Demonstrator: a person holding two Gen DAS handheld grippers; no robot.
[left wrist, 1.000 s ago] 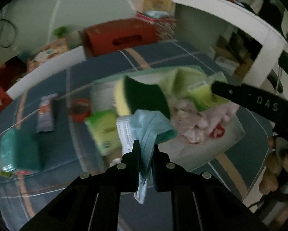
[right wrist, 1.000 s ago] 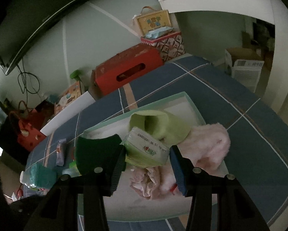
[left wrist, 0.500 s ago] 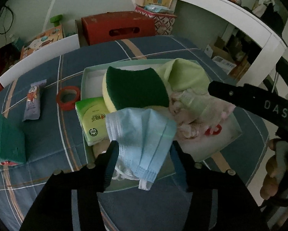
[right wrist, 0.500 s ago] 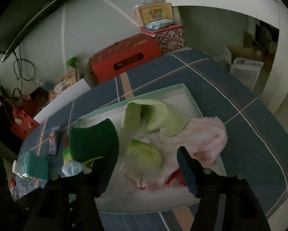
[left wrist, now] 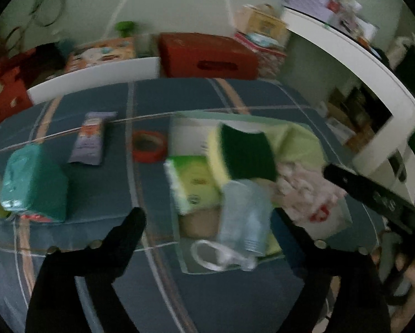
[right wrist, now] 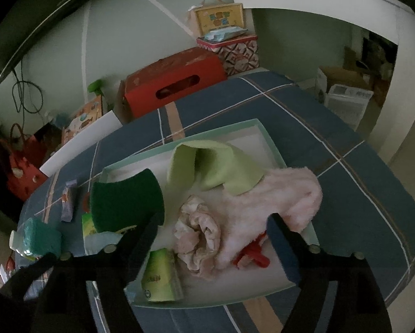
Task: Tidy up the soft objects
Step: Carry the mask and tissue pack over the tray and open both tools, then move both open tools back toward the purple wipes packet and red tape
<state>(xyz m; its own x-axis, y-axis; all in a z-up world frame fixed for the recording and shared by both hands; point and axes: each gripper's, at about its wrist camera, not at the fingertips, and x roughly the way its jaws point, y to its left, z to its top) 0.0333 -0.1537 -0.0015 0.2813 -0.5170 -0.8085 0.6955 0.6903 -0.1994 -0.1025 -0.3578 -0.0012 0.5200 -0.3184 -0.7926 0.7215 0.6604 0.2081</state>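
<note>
A shallow pale-green tray [right wrist: 271,144] on the blue checked table holds soft things: a green-and-yellow sponge [right wrist: 127,197], a light green cloth [right wrist: 215,163], a pink fluffy towel [right wrist: 285,191], a crumpled pink cloth [right wrist: 199,236] and a green tissue pack [right wrist: 160,277]. In the left wrist view the sponge [left wrist: 246,152], a tissue pack [left wrist: 193,183] and a blue face mask [left wrist: 243,216] lie in the tray [left wrist: 185,260]. My left gripper [left wrist: 210,219] is open and empty above the mask. My right gripper [right wrist: 215,222] is open and empty over the tray.
Left of the tray lie a red tape roll [left wrist: 147,145], a purple snack packet [left wrist: 92,138] and a teal pack [left wrist: 35,183]. A red box [right wrist: 174,83] and patterned boxes stand behind the table. A white arched shelf [right wrist: 402,14] is at the right.
My left gripper opened, let the blue mask fall into the tray and drew back. My right gripper dropped a green tissue pack into the tray and opened wider.
</note>
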